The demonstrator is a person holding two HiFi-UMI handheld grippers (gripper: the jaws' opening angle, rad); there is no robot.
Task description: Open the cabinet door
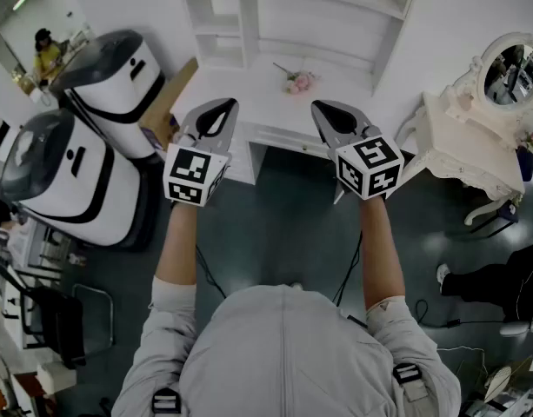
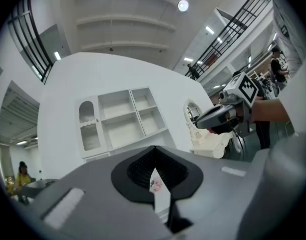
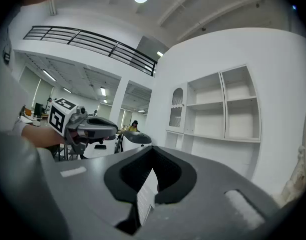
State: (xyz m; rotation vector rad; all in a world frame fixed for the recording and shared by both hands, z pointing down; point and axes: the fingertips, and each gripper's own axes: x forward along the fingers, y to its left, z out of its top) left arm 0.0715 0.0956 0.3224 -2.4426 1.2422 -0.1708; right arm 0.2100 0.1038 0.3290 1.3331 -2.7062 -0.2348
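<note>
A white desk [image 1: 275,102] with a shelf hutch [image 1: 223,24] stands ahead of me. The hutch's arched, slatted cabinet door [image 2: 88,125] is at its left end and looks closed; the right gripper view also shows this door [image 3: 176,107]. My left gripper [image 1: 221,107] and right gripper [image 1: 325,109] are held level, side by side, short of the desk's front edge. Both are shut with nothing between the jaws. From its own camera the left gripper [image 2: 153,150] points at the desk, as does the right gripper [image 3: 152,150] from its own. Neither touches the door.
Two large white pod-shaped machines [image 1: 66,181] [image 1: 114,76] stand at the left beside a cardboard box [image 1: 166,102]. An ornate white dressing table [image 1: 475,137] with an oval mirror is at the right. Pink flowers [image 1: 299,81] lie on the desk. A person's legs [image 1: 492,281] show at the right edge.
</note>
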